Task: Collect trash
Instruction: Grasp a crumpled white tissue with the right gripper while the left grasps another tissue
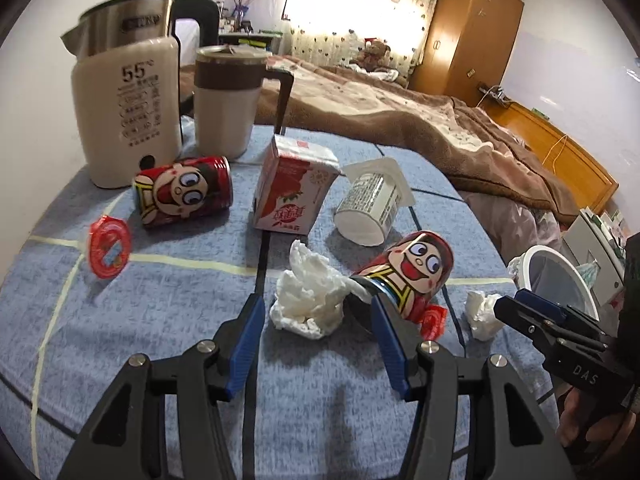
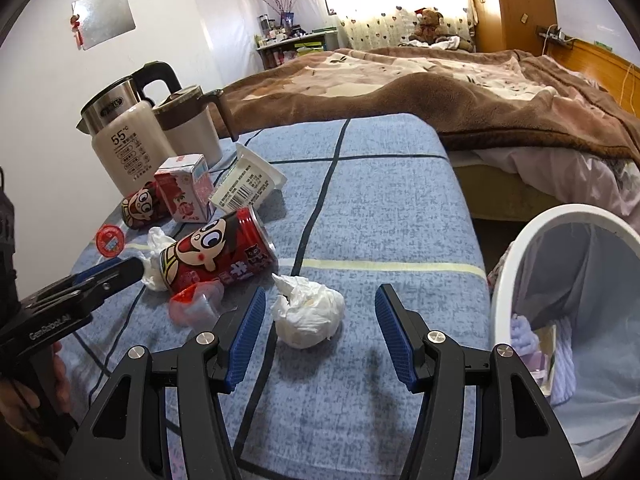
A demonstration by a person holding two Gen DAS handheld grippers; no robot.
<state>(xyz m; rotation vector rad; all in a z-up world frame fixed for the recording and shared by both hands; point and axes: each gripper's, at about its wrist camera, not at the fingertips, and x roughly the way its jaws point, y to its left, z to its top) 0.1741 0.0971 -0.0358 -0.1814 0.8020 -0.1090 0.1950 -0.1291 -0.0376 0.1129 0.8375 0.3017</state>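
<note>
Trash lies on a blue checked cloth [image 2: 380,208]. My left gripper [image 1: 318,314] is open, and a crumpled white tissue [image 1: 308,296] sits just ahead between its fingertips, untouched. Right of it lies a red cartoon can [image 1: 404,276] with a small red jelly cup [image 1: 434,320] beside it. My right gripper [image 2: 320,312] is open too, its blue pads either side of a second tissue ball [image 2: 308,312] without pressing on it. Farther back are another can [image 1: 184,190], a milk carton [image 1: 292,192], a tipped yogurt cup [image 1: 372,204] and a red jelly cup [image 1: 110,252].
A white-rimmed bin [image 2: 504,280] with a liner stands off the table's right edge. A kettle [image 1: 124,120] and a lidded mug [image 1: 224,108] stand at the back left. A bed with a brown blanket [image 2: 440,92] lies beyond the table. Each gripper shows in the other's view.
</note>
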